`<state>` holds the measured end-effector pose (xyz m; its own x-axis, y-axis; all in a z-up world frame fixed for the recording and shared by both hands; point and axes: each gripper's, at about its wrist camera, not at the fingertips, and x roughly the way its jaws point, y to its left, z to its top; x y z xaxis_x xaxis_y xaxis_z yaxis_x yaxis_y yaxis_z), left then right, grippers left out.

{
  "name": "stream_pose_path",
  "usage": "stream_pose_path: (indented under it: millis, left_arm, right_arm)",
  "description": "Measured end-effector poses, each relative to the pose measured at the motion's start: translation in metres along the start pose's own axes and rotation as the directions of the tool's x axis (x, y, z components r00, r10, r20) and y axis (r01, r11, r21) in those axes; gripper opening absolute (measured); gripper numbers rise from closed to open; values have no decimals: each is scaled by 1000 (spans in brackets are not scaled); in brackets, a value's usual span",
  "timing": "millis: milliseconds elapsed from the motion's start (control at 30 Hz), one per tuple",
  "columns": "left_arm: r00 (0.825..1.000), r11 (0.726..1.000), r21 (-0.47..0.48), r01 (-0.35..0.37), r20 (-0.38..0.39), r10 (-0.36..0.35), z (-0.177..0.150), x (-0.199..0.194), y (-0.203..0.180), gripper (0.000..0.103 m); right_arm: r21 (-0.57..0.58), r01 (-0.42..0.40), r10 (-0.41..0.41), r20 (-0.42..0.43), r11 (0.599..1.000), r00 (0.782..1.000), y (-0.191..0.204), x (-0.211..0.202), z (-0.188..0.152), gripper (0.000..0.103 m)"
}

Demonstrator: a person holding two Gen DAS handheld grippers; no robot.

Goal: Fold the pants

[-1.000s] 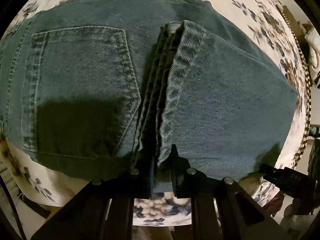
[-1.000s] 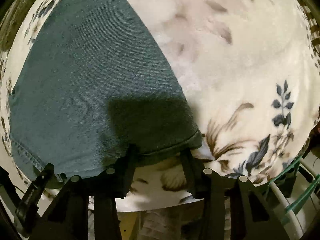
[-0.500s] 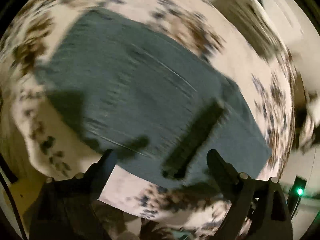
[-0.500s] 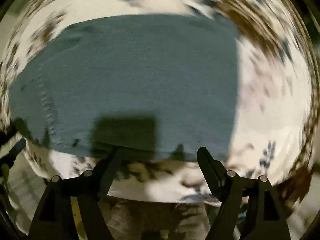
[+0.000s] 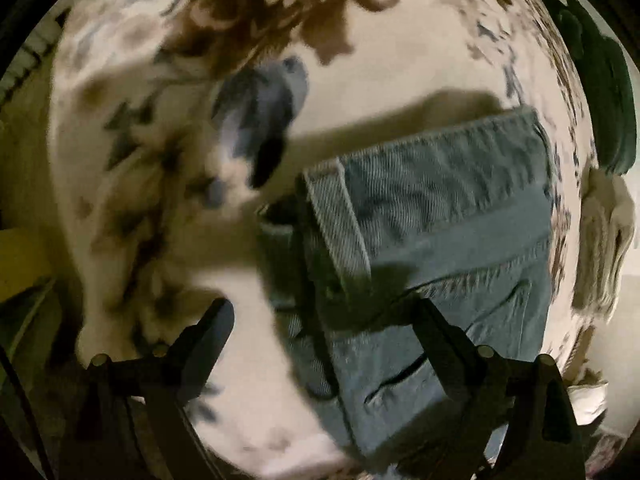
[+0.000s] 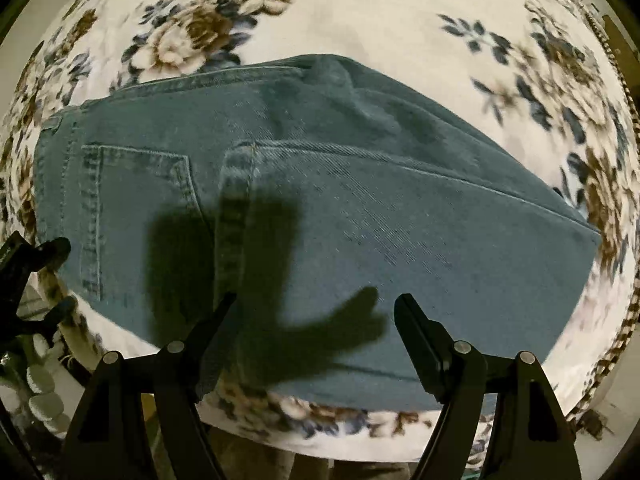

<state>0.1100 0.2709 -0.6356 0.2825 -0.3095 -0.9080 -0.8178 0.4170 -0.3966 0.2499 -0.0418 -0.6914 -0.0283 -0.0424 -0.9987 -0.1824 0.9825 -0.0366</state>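
Observation:
The blue denim pants (image 6: 320, 200) lie folded into a compact stack on the floral bedspread (image 6: 400, 20), back pocket at the left and leg hems laid over the middle. In the left wrist view the pants (image 5: 440, 220) show at the right, waistband end toward me. My left gripper (image 5: 324, 320) is open and empty, above the stack's left edge. My right gripper (image 6: 316, 312) is open and empty, above the near edge of the stack. The other gripper's black frame (image 6: 28, 264) shows at the left edge of the right wrist view.
The bedspread (image 5: 160, 160) covers the whole surface. A dark green cloth (image 5: 600, 80) and a pale towel-like cloth (image 5: 604, 248) lie beyond the right edge. The bed's near edge (image 6: 340, 440) drops off just under my right gripper.
Both grippers have opened, let go of the denim and pulled back. The left view has swung left toward the waistband end. The right view now takes in the whole folded stack.

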Motion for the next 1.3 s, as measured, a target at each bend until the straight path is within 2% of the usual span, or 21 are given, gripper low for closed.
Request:
stream_pose_path:
  millis: [33,67,100,133,200,300,433,533,600,700,767,867,933,1000,1033,1100,1200,1233,1300]
  left_arm:
    - [1000,1000,-3,10,14,-10,2,0,0,89]
    - [998,1000,4,28,52,-28,4,-3,-2,70]
    - [996,999,27,39,82,-41,5,-6,-6,61]
    - [996,999,32,37,85,-39,5,-7,-7,57]
    - [993,998,35,44,107,-48,1,-14,-6,33]
    - [988,995,89,43,147,-56,-12,-33,-10,25]
    - [978,984,166,72,181,-102,-24,-43,-18,24]
    - [979,987,110,117,152,-133,-9,-30,-4,25]
    - [976,984,53,173,125,-178,0,-16,5,32]
    - [967,974,25,224,120,-226,9,-5,12,46]
    - [963,973,46,227,136,-231,9,-5,11,47]
    - [963,976,128,175,183,-197,-2,-18,3,26]
    - [965,971,216,98,216,-145,-13,-33,-11,22]
    - [959,942,336,6,266,-101,-34,-60,-37,20]
    - [956,931,366,-12,277,-96,-41,-67,-44,20]
    - [945,886,460,-58,312,-100,-65,-91,-71,19]
    - [934,842,534,-79,334,-124,-93,-116,-96,19]
    - [929,815,571,-93,345,-135,-109,-126,-108,19]
    - [922,781,616,-107,355,-153,-128,-138,-124,19]
  right_arm:
    - [3,1,-1,-8,1000,1000,0,3,4,80]
    - [9,-1,1,-18,1000,1000,-1,6,8,80]
    - [15,-2,2,-25,1000,1000,-2,9,9,80]
    - [23,0,1,-33,1000,999,-3,11,10,80]
    - [27,8,-7,-42,1000,999,-7,13,9,80]
    - [21,25,-24,-39,999,999,-10,12,9,80]
    - [23,28,-28,-39,999,999,-23,7,6,80]
    - [30,31,-30,-43,999,999,-34,6,4,80]
    - [39,21,-19,-53,999,998,-46,6,-5,80]
    - [41,8,-6,-51,999,999,-58,3,-11,80]
    - [39,2,0,-51,999,999,-61,3,-14,80]
    - [44,2,0,-54,999,999,-67,5,-17,80]
    - [47,14,-12,-49,999,999,-72,5,-20,80]
    - [48,46,-44,-43,998,998,-78,4,-23,80]
    - [47,68,-66,-38,997,997,-82,3,-25,80]
    - [47,105,-104,-32,993,994,-91,-1,-31,83]
    - [72,119,-118,-16,990,993,-114,-10,-42,87]
    - [80,122,-122,-8,989,993,-124,-14,-47,87]
    - [96,116,-117,12,989,993,-150,-23,-56,87]
